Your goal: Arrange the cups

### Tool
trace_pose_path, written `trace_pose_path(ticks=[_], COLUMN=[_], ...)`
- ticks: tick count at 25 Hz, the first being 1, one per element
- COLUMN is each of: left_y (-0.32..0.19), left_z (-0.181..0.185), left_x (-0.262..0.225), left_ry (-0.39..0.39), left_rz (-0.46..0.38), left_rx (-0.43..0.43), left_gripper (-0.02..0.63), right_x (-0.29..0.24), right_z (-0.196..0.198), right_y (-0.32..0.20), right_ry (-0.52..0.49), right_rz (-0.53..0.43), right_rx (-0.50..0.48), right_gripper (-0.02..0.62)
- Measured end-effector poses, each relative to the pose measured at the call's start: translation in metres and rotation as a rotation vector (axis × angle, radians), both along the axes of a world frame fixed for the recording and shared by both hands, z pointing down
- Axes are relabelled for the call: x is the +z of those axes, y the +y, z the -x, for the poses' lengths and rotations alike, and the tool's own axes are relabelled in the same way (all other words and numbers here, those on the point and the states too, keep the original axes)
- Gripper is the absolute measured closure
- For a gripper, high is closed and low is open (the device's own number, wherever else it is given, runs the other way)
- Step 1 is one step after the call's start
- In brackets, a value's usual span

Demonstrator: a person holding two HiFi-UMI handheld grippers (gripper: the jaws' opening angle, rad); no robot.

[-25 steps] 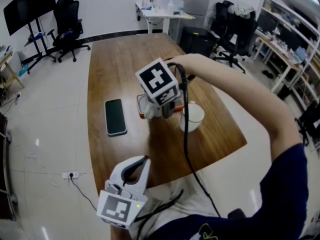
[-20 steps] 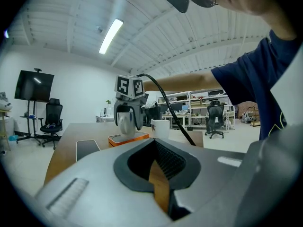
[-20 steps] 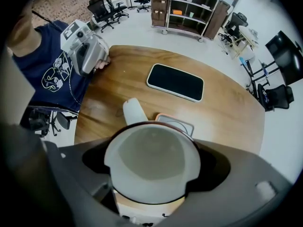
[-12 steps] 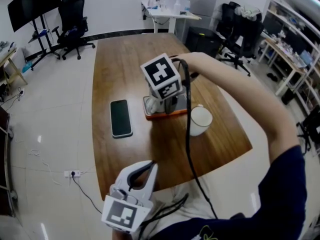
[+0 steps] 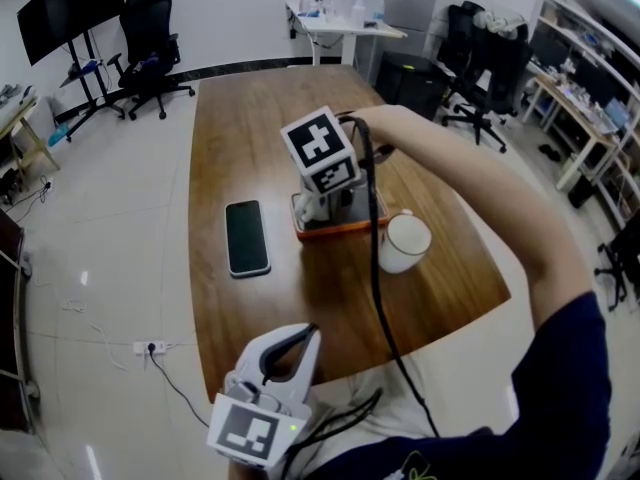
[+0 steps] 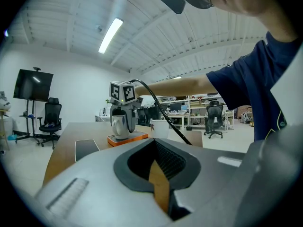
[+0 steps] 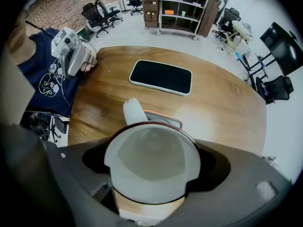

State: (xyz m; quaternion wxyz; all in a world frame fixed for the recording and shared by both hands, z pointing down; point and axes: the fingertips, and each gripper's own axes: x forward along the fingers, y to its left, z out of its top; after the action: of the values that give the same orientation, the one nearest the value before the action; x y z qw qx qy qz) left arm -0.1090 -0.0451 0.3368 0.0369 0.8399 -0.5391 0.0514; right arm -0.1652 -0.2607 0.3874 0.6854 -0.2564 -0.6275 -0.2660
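Observation:
My right gripper [image 5: 328, 206] points straight down, shut on a white mug [image 7: 151, 160] whose handle [image 7: 133, 111] sticks out past the jaws. The mug [image 6: 119, 125] stands on or just above an orange-rimmed tray [image 5: 345, 231] in the middle of the wooden table [image 5: 250, 138]; I cannot tell whether they touch. A second white cup [image 5: 403, 243] stands on the table just right of the tray. My left gripper [image 5: 300, 334] hovers level off the table's near edge, shut with nothing in it, and aims at the tray.
A black phone [image 5: 247, 238] lies flat on the table left of the tray. The gripper's black cable [image 5: 378, 298] hangs across the table's near side. Office chairs [image 5: 150, 33], desks and shelves stand around the room.
My right gripper has shifted slightly across the tray with the mug and come a little lower. The left gripper has stayed where it was.

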Motion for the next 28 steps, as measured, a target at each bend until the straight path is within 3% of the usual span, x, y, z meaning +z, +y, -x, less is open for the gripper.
trace_pose_path(ticks=[10,15,19,24,28], left_y=[0.000,0.002,0.002,0.001,0.000], left_z=[0.001,0.001,0.002,0.000,0.002], left_x=[0.001,0.004,0.004,0.001,0.003], left_ry=[0.011,0.006,0.010,0.019,0.030], left_rz=[0.014,0.016,0.019,0.026,0.041], left_rx=[0.012,0.017,0.015,0.012,0.010], left_gripper=[0.603,0.603,0.603,0.603,0.603], right_x=[0.003,0.005,0.000,-0.008,-0.028], right_z=[0.006,0.013,0.020,0.015,0.016], right_y=[-0.001,0.004,-0.002,-0.007,-0.007], right_ry=[-0.029,-0.110,-0.216,-0.264,-0.343], right_rz=[0.044,0.076,0.048,0.053,0.006], right_rx=[0.043,0.050,0.056,0.071,0.035], right_gripper=[0.156,0.153,0.132,0.097,0.074])
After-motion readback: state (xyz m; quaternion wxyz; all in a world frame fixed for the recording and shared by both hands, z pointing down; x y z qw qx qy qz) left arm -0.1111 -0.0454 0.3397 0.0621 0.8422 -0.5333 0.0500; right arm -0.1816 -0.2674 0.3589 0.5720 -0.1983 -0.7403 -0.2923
